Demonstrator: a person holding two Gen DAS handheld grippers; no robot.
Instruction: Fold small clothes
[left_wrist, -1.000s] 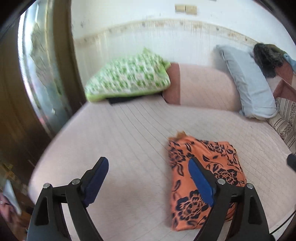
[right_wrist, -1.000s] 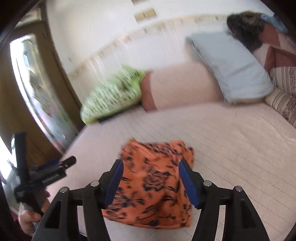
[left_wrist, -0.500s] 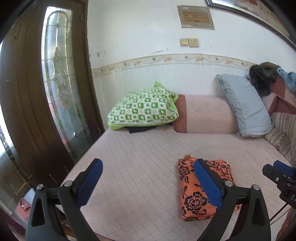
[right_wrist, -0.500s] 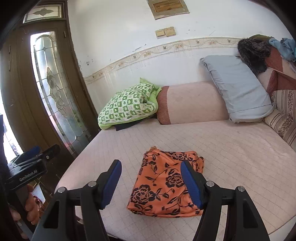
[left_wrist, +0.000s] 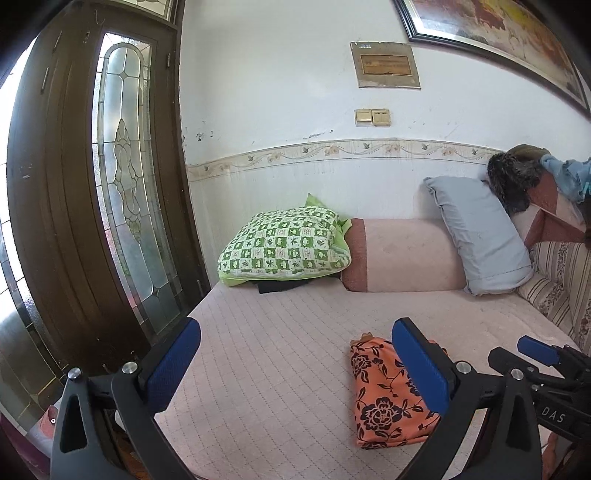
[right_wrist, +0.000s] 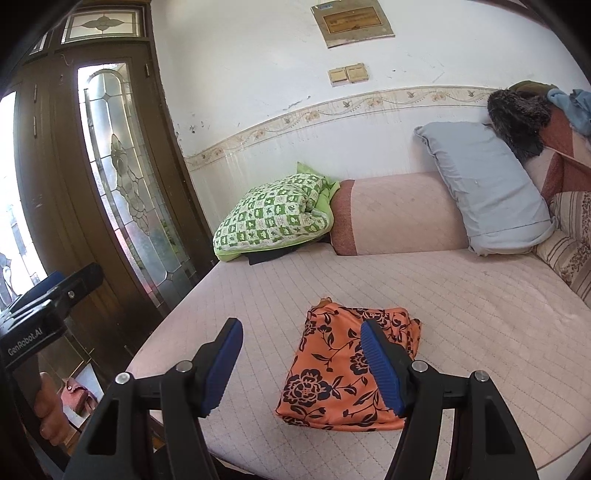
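A folded orange garment with black flowers (left_wrist: 384, 398) lies near the front edge of the pink quilted bed (left_wrist: 288, 339); it also shows in the right wrist view (right_wrist: 340, 373). My left gripper (left_wrist: 295, 362) is open and empty, held back from the bed and to the left of the garment. My right gripper (right_wrist: 301, 363) is open and empty, above the front edge, with the garment just beyond its right finger (right_wrist: 380, 369). The right gripper shows at the right edge of the left wrist view (left_wrist: 535, 354).
A green checked pillow (left_wrist: 284, 251), a pink bolster (left_wrist: 402, 254) and a grey-blue pillow (left_wrist: 480, 232) line the back wall. Striped cushions and piled clothes (left_wrist: 535, 177) are at the right. A dark wooden door with glass (left_wrist: 122, 184) stands left of the bed.
Both grippers have pulled back and up from the folded garment, so more of the room and wall shows. The garment stays folded in place.
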